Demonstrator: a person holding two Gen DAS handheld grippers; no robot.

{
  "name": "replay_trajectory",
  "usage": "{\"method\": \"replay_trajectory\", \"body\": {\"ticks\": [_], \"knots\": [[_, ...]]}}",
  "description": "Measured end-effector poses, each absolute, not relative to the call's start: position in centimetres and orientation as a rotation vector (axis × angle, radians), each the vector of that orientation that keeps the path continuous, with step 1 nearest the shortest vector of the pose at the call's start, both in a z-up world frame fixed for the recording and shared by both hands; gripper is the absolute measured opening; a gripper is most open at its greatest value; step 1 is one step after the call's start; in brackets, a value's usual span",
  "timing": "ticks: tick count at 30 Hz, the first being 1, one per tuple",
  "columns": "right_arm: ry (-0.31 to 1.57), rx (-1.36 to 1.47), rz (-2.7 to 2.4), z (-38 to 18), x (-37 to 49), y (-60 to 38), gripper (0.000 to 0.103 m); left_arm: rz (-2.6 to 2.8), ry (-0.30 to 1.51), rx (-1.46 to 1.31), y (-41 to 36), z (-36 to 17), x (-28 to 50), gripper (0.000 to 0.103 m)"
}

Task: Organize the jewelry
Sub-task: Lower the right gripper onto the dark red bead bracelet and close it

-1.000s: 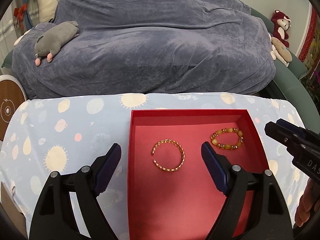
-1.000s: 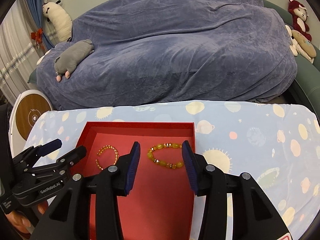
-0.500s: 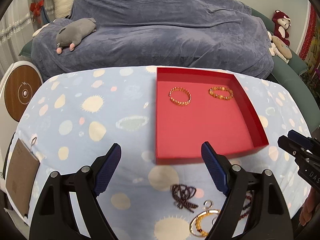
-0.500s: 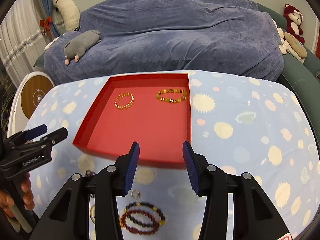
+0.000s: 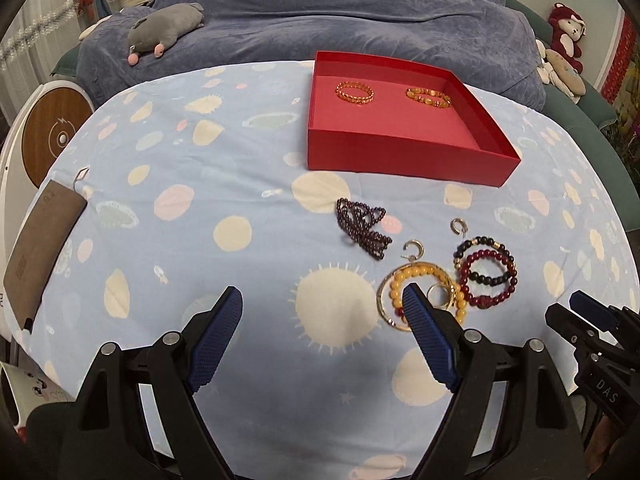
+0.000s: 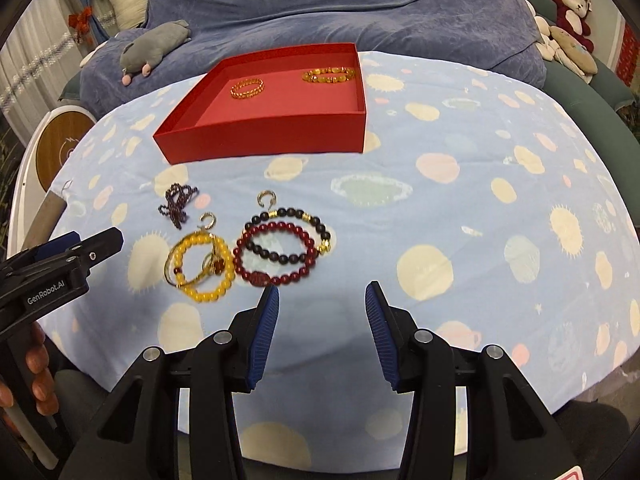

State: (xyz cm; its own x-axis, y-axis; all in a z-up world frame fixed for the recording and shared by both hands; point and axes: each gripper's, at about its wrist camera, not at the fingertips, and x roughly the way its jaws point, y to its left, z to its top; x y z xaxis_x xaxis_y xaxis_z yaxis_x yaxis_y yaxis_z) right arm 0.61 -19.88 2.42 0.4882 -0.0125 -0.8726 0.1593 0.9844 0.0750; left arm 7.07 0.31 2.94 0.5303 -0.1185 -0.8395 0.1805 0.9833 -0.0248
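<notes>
A red box [image 5: 400, 160] [image 6: 272, 136] at the back of the blue tablecloth holds a gold bracelet [image 5: 355, 92] and an amber bead bracelet [image 5: 428, 97]. Loose pieces lie nearer: a dark purple strand [image 5: 364, 228] [image 6: 178, 204], a yellow bead bracelet [image 5: 394, 284] [image 6: 202, 297] over a gold bangle, a red bead bracelet [image 6: 256, 278], a black bead bracelet [image 6: 296, 212] and two small hoops [image 6: 208, 220]. My left gripper [image 5: 322, 294] is open and empty, its right finger over the yellow bracelet. My right gripper [image 6: 322, 291] is open and empty, just short of the red bracelet.
A brown card [image 5: 40, 248] lies at the cloth's left edge beside a round wood-topped device [image 5: 52, 136]. Behind the table is a sofa under a blue-grey blanket [image 5: 360, 8] with a grey plush toy [image 5: 164, 32]. A hand [image 6: 38, 364] holds the left gripper.
Both grippers drew back from over the red box toward the near edge of the table, bringing the loose jewelry into view. Neither pair of jaws changed visibly.
</notes>
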Motion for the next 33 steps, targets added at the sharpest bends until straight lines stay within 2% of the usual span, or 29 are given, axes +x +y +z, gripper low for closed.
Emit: {"method": "replay_trajectory", "body": {"ticks": [6, 24, 31, 33], "knots": [[1.076, 0.191, -0.122, 1.3, 0.2, -20.3, 0.044, -0.149, 1.002, 0.079, 0.4, 1.8, 5.6, 0.078], [1.086, 0.205, -0.164, -0.7, 5.9, -19.5, 0.044, -0.136, 1.019, 0.060, 0.9, 0.7, 6.2, 0.078], [1.104, 0.200, -0.151, -1.6, 5.5, -19.6, 0.037, -0.147, 1.027, 0.063, 0.5, 0.5, 6.3, 0.078], [1.106, 0.205, -0.158, -1.6, 5.5, -19.9, 0.029, -0.147, 1.027, 0.061, 0.5, 0.5, 6.2, 0.078]]}}
